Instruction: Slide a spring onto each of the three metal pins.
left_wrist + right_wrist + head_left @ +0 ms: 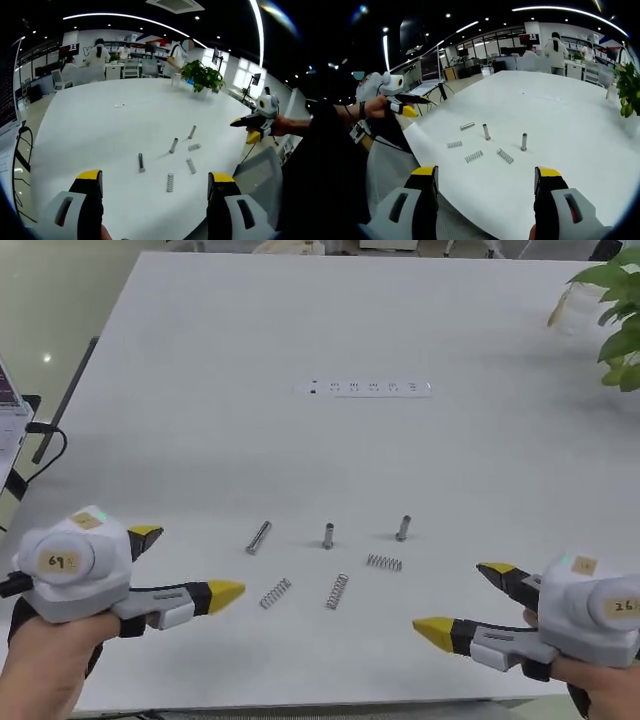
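Hovering above the table [300,340], the left gripper [195,560] and right gripper [452,597] have jaws spread, empty; 3 springs [338,591] lie near 3 pins [328,535].

The left silver metal pin [259,537] lies flat; the middle pin [328,535] and the right pin [403,528] stand upright. Just nearer lie the left coiled spring [275,592], middle spring [338,591] and right spring [384,562].

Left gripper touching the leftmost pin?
Apart. The head view shows bare table between the left gripper and the leftmost pin.
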Demonstrator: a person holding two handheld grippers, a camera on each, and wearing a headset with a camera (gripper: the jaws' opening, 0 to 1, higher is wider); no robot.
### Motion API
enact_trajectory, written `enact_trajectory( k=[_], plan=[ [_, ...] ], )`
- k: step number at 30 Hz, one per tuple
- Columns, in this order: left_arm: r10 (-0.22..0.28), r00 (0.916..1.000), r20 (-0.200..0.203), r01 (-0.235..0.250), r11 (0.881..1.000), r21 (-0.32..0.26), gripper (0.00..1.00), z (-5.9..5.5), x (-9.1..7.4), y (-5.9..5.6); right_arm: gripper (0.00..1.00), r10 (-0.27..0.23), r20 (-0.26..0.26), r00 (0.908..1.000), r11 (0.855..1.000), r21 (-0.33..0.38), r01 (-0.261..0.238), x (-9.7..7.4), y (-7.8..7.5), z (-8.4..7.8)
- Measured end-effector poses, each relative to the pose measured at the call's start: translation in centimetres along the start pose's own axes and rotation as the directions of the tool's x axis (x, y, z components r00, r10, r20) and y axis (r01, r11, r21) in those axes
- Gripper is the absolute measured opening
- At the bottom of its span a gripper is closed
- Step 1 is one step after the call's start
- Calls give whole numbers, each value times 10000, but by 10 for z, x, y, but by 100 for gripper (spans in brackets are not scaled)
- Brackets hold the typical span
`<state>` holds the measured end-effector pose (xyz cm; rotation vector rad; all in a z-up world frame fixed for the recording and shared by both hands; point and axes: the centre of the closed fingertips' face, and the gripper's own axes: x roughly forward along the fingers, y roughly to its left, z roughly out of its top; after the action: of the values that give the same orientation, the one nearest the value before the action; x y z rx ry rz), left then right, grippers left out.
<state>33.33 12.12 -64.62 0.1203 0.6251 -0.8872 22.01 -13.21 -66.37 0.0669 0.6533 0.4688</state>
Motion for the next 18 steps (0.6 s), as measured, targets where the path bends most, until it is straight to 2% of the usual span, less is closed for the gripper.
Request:
enact_trajectory(
  k=[11,15,18],
  plan=[
    [-161,9997,-184,161,9999,26,81,5,22,9,78,22,-110,9999,10000,47,-21,0,1,-3],
    [-213,9997,-138,208,9993,-308,80,7,31,15,79,53,-87,9999,9999,108,-52,0,1,-2],
    [-249,9996,-165,243,9992,-327,80,7,37,18,78,62,-139,9999,9999,80,-61,1,0,-3]
  ],
)
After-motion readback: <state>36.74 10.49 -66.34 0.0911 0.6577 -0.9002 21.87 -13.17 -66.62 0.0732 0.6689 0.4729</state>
